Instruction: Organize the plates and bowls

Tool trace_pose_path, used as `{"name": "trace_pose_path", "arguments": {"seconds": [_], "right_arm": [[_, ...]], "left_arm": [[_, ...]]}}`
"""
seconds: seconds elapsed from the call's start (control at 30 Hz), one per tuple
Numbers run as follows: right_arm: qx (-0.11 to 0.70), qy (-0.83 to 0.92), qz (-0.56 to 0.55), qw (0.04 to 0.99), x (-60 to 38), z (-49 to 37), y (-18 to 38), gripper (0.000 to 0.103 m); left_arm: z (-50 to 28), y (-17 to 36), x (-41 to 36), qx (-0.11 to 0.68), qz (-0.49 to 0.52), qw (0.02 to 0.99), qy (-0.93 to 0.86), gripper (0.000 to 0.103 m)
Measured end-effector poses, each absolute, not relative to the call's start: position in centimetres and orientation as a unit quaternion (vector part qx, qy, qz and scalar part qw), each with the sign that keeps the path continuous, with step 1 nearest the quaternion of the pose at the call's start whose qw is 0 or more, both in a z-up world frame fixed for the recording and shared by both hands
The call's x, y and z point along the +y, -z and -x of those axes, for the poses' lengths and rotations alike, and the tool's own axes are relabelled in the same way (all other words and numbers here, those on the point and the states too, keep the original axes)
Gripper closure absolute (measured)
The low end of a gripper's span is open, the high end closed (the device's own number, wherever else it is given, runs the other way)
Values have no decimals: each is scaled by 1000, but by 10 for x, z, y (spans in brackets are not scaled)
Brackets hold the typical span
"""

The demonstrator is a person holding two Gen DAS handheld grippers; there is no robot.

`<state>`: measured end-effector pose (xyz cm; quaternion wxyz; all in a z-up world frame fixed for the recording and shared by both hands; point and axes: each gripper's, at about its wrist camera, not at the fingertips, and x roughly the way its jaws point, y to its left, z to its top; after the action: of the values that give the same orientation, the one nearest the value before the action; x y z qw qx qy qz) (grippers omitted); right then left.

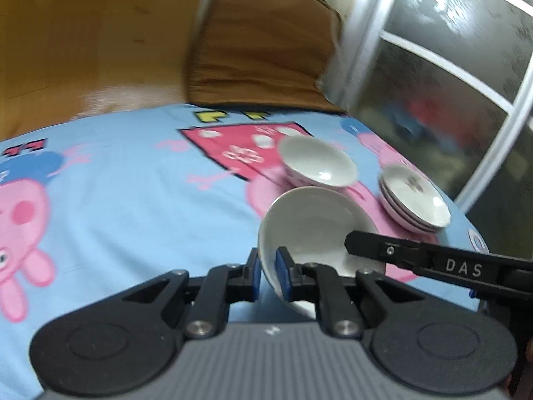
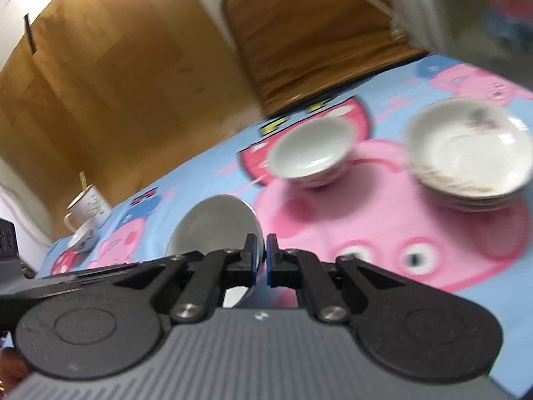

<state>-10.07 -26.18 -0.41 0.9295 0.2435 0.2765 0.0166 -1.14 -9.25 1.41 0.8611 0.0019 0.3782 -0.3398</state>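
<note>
My left gripper (image 1: 267,268) is shut on the near rim of a white bowl (image 1: 313,223) and holds it tilted above the table. My right gripper (image 2: 262,253) is shut on the right rim of the same white bowl (image 2: 213,225); its finger shows in the left wrist view (image 1: 399,253), reaching the bowl from the right. A second white bowl (image 1: 316,165) (image 2: 311,155) stands on the cloth beyond it. A stack of white plates (image 1: 414,198) (image 2: 469,151) with a small flower print sits to the right of that bowl.
The table wears a blue cartoon-pig cloth (image 1: 133,200). A white mug (image 2: 88,208) and a small dish (image 2: 81,238) stand at the far left. A brown cushioned chair (image 1: 263,43) stands behind the table; a glass door (image 1: 449,66) is at the right.
</note>
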Motion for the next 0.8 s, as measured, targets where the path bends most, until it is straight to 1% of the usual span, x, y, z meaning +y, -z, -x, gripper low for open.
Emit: {"name": "trace_pose_path", "arguments": {"seconds": [0.13, 0.27, 0.4, 0.57, 0.7, 0.73, 0.8], "right_arm": [[277, -9, -263, 924, -277, 103, 10, 95], [238, -13, -258, 936, -287, 97, -5, 95], [195, 9, -221, 956, -290, 76, -19, 95], [194, 40, -185, 963, -296, 39, -16, 95], [206, 47, -176, 961, -306, 28, -7, 95], [208, 47, -174, 962, -307, 26, -5, 91], [204, 54, -170, 963, -306, 26, -4, 88]], "left_arm": [[13, -17, -109, 380, -13, 857, 349, 92], [3, -39, -116, 361, -9, 862, 356, 92], [-21, -52, -137, 338, -24, 872, 353, 91], [-58, -44, -165, 354, -20, 873, 337, 90], [-72, -32, -175, 368, -21, 870, 326, 89], [-73, -30, -175, 371, -20, 869, 328, 89], [-74, -27, -176, 372, -19, 867, 330, 88]]}}
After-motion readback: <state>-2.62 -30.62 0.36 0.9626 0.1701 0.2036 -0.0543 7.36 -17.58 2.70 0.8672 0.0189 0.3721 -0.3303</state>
